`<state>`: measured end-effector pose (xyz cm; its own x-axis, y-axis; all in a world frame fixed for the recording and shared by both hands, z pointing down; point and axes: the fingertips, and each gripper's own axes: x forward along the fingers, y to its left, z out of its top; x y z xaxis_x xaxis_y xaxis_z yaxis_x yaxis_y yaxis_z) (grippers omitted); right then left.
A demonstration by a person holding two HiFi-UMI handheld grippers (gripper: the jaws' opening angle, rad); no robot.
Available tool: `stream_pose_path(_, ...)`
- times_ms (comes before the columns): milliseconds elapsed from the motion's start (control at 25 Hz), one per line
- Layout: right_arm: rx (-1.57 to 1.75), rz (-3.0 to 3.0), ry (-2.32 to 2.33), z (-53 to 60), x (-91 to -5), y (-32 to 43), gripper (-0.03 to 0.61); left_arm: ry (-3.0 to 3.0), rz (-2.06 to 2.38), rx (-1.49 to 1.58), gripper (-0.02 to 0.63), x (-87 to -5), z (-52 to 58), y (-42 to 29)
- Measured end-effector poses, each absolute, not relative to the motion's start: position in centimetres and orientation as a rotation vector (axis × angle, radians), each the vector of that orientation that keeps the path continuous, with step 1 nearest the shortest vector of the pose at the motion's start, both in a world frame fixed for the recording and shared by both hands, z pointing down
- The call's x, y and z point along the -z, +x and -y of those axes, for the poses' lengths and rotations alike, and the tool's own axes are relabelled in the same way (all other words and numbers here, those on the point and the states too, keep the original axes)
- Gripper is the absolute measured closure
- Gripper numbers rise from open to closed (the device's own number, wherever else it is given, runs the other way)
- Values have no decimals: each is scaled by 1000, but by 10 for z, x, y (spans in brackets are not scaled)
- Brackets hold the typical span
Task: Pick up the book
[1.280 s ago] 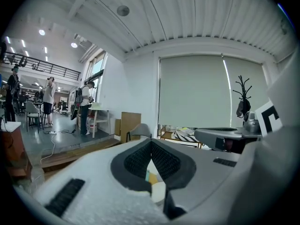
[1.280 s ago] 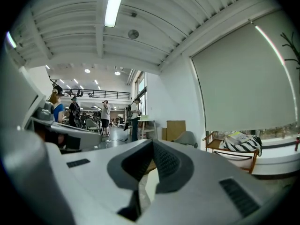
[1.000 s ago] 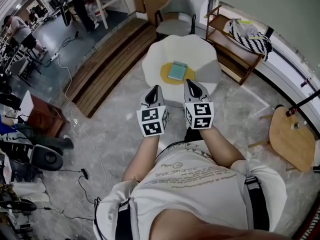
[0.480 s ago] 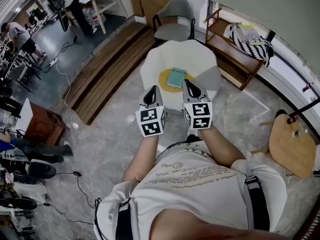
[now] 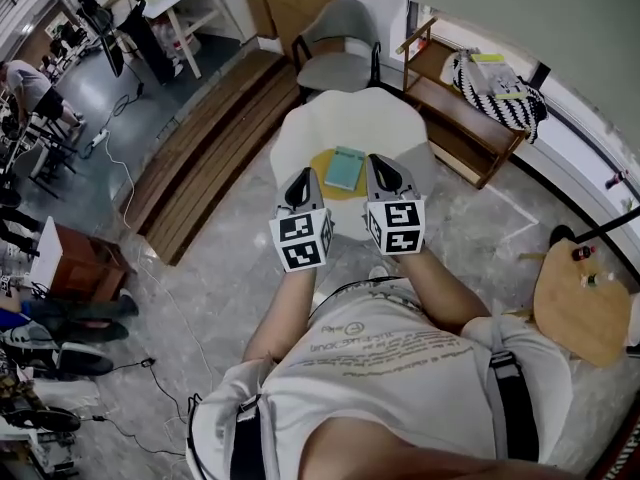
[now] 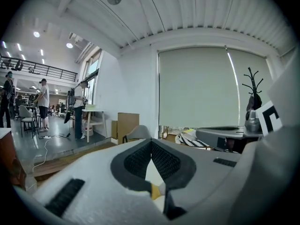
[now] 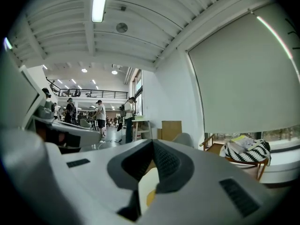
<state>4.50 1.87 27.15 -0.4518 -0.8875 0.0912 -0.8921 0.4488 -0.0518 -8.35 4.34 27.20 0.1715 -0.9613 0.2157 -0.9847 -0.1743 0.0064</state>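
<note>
- Table [image 5: 300,133]: white, flower-shaped, yellow disc at centre. It is now seen close ahead of the person and reaches down to the gripper tips in the head view. A second ago it was set further off, with bare floor showing between. An approach on foot is judged to be under way.
- Grey chair [image 5: 340,48] and striped bag [image 5: 497,86] have slid down the picture likewise.
- Book [image 5: 346,167]: teal, flat on the yellow disc, untouched. It was seen clear above the tips earlier and is now framed between them. Reach is judged nearly made, and lowering and opening are not yet begun.
- Left gripper [image 5: 304,178] and right gripper [image 5: 384,164]: held side by side and about level, with spacing unchanged from the earlier frames.
- Jaws: both pairs are pressed together at the tips with nothing gripped, as is shown in each gripper view.
</note>
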Motion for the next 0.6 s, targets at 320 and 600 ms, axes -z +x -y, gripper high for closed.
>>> stream_pose_path(320,-132,2677,1552,51,-273,59,551,2273,1960,-249,594,-274,19,-62)
stream_pose_path(600,-166,2692,1497,81,-287,57,551,2236,1969,-252,594,-286,50,-56)
